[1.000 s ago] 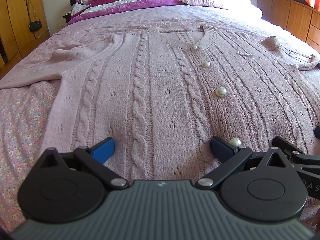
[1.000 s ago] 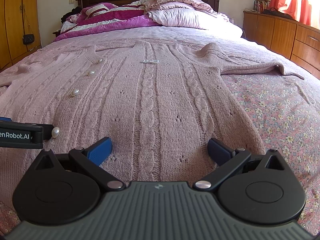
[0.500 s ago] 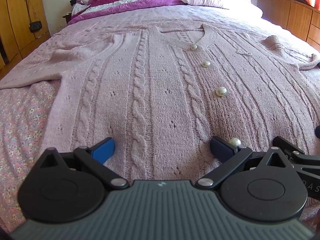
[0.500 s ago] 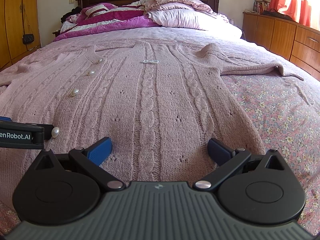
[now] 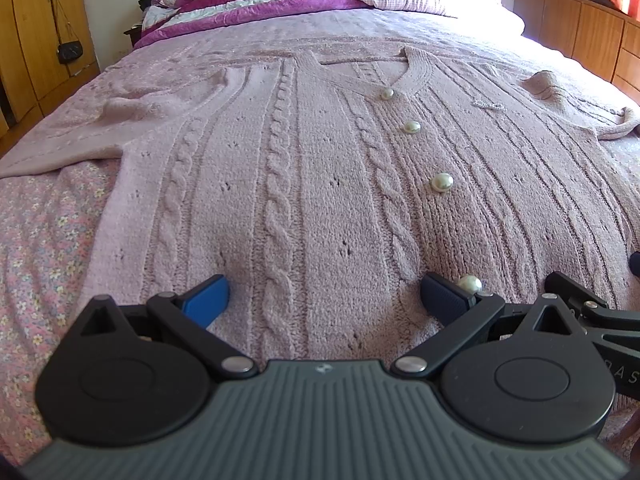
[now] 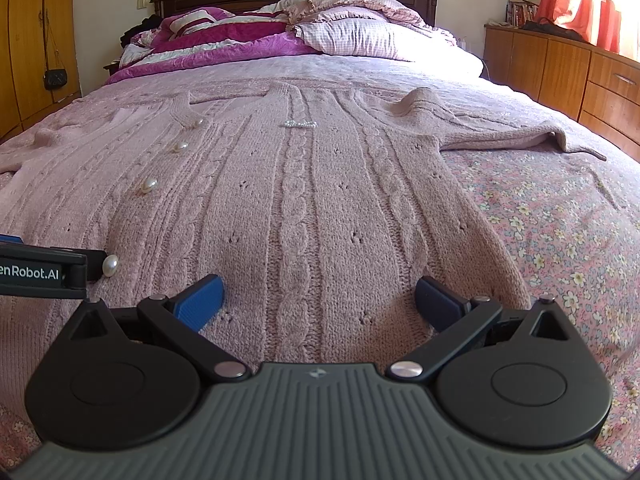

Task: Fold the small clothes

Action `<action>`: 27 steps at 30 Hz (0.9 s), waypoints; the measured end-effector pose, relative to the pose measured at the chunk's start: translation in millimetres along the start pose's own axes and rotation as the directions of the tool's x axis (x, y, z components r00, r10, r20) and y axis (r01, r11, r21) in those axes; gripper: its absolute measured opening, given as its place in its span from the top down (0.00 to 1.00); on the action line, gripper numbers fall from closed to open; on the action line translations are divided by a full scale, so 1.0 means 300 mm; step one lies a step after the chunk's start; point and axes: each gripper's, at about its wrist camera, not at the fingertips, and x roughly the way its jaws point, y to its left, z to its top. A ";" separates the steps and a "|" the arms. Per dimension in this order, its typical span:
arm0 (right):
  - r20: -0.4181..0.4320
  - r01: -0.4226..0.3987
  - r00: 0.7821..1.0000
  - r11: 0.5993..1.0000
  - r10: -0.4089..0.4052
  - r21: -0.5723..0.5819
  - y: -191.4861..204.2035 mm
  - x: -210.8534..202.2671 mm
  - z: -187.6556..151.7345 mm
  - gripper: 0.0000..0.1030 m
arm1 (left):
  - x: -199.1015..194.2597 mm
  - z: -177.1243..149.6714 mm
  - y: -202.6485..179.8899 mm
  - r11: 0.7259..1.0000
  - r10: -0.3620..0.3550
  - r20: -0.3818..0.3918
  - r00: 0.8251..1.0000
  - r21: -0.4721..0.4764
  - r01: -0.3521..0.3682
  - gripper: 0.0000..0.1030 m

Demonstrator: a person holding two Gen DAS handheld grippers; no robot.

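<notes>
A pink cable-knit cardigan [image 5: 320,168] with pearl buttons [image 5: 441,182] lies flat and spread on the bed, collar away from me, sleeves out to both sides. It also shows in the right wrist view [image 6: 312,208]. My left gripper [image 5: 324,298] is open, its blue fingers resting low over the cardigan's hem on the left half. My right gripper [image 6: 318,300] is open over the hem on the right half. Each gripper shows at the edge of the other's view. Neither holds anything.
The bed has a floral sheet [image 6: 560,232] under the cardigan. Pillows and a purple quilt [image 6: 248,36] are piled at the headboard. Wooden drawers [image 6: 580,76] run along the right side, a wardrobe [image 5: 36,32] on the left.
</notes>
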 end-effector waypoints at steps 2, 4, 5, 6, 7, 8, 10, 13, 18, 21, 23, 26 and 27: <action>0.000 0.000 1.000 1.000 0.000 0.000 0.001 0.000 0.000 0.00 | 0.000 -0.001 0.000 1.000 0.000 0.001 1.000 0.000 0.000 0.00; 0.000 0.000 1.000 1.000 0.000 0.000 0.000 0.000 0.000 0.00 | 0.001 -0.001 0.001 1.000 0.000 0.002 1.000 0.000 0.000 0.00; 0.000 0.000 1.000 1.000 0.000 0.000 0.000 0.000 0.000 0.00 | 0.001 -0.001 0.002 1.000 0.000 0.003 1.000 0.001 0.000 0.00; 0.000 0.000 1.000 1.000 0.000 0.000 0.000 0.000 0.000 0.00 | 0.001 -0.001 0.002 1.000 0.000 0.004 1.000 0.001 0.000 0.00; 0.001 0.000 1.000 1.000 0.000 0.000 0.000 0.000 0.000 0.00 | 0.001 -0.001 0.002 1.000 0.000 0.004 1.000 0.001 0.000 0.00; 0.000 0.000 1.000 1.000 0.000 0.000 0.000 0.000 0.000 0.00 | 0.001 -0.001 0.002 1.000 0.000 0.004 1.000 0.000 0.000 0.00; 0.001 0.000 1.000 1.000 0.000 0.000 0.000 0.000 0.000 0.00 | 0.001 -0.001 0.003 1.000 0.000 0.003 1.000 0.000 0.000 0.00; 0.001 0.000 1.000 1.000 0.000 0.000 0.000 0.000 0.000 0.00 | 0.001 -0.002 0.002 1.000 0.000 0.003 1.000 0.001 0.000 0.00; 0.002 0.000 1.000 1.000 0.000 0.003 0.000 -0.001 -0.001 0.00 | 0.001 -0.002 0.003 1.000 0.001 0.004 1.000 0.001 -0.001 0.00; 0.003 0.001 1.000 1.000 -0.001 0.003 -0.001 0.000 0.001 0.00 | 0.000 -0.002 0.003 1.000 0.003 0.005 1.000 0.000 -0.003 0.00; 0.003 0.001 1.000 1.000 -0.001 0.002 0.000 0.000 0.001 0.00 | -0.001 -0.002 0.003 1.000 0.003 0.006 1.000 0.001 -0.003 0.00; 0.002 0.001 1.000 1.000 -0.001 0.002 -0.001 0.000 0.001 0.00 | -0.001 -0.002 0.003 1.000 0.003 0.005 1.000 0.000 -0.003 0.00; 0.002 0.001 1.000 1.000 -0.001 0.002 -0.001 0.000 0.000 0.00 | 0.000 0.000 0.004 1.000 0.004 0.003 1.000 -0.003 -0.004 0.00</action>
